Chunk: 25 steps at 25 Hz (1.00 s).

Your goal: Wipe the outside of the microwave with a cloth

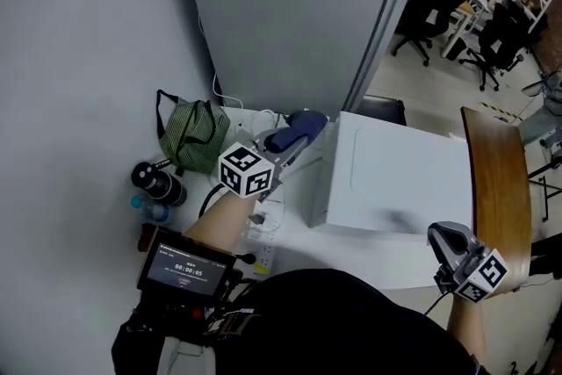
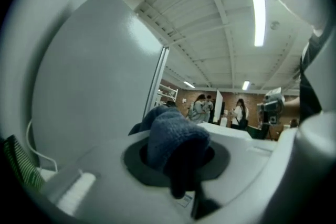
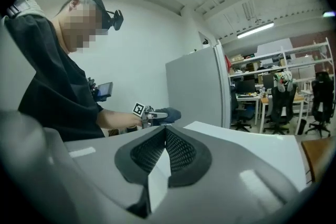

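**Cloth at the microwave's left side, spare tool parked**

Closest under my head camera sat the small screen mounted in front of my chest, and past it the white table with everything else on it. My left gripper reached forward over that table, its jaws clamped on the blue cloth — a thick wad bulged out between them in the left gripper view, so I judged the hold firm enough to rub with. The cloth stood just beside the upper left edge of the microwave, a white box towards the table's right end. I could not tell whether fabric and casing met. I held the tool level and aimed towards that side panel, which I took to be the surface next in line.

My right gripper hung low at the microwave's near right corner with its jaws pressed together on nothing. It was there to stay clear of the wiping arm, though it could brace the box if it slid.

A green striped bag and a dark bottle sat to the left, well apart from the work. A power strip lay under my left forearm — its cables were the one snag I would watch on a wide sweep.
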Motion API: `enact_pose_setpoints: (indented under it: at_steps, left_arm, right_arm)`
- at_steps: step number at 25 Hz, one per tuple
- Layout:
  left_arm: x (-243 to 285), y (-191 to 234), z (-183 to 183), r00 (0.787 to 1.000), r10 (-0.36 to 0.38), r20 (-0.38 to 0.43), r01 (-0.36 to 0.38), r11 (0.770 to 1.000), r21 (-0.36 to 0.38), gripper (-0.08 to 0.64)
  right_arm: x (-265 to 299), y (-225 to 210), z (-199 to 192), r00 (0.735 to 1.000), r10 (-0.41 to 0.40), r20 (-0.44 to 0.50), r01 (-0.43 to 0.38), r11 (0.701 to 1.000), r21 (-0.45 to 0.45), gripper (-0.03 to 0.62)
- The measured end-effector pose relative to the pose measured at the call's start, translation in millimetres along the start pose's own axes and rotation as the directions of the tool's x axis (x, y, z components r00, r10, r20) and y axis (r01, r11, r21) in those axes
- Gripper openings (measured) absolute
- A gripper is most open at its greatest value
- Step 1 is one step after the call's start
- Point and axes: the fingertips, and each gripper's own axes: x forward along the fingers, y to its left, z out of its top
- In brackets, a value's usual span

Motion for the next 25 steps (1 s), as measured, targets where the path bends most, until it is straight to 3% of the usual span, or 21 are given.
enact_pose_setpoints:
  at_steps: [5,10,13,20,25]
  left_arm:
    - [48,6,-37,0.975,-0.160,-0.151,0.166,0.986,0.025,0.061]
    - [92,9,-75,0.922,-0.194,-0.335,0.261,0.950,0.169,0.061]
    - [108,27,-89,0.911,-0.176,-0.374,0.266,0.942,0.206,0.061]
    - [125,59,-150,0.868,-0.154,-0.472,0.231,0.967,0.110,0.060]
    - [130,71,-200,0.823,-0.120,-0.556,0.214,0.971,0.108,0.060]
  right_arm:
    - [-8,-8,5,0.995,-0.090,-0.054,0.090,0.996,-0.005,0.006]
    - [-20,-26,-8,0.985,-0.128,-0.114,0.130,0.991,0.016,0.006]
    - [-25,-39,-15,0.979,-0.139,-0.149,0.143,0.990,0.017,0.006]
    - [-40,-55,-26,0.966,-0.166,-0.201,0.174,0.984,0.025,0.006]
    - [-41,-59,-30,0.961,-0.178,-0.213,0.186,0.982,0.022,0.006]
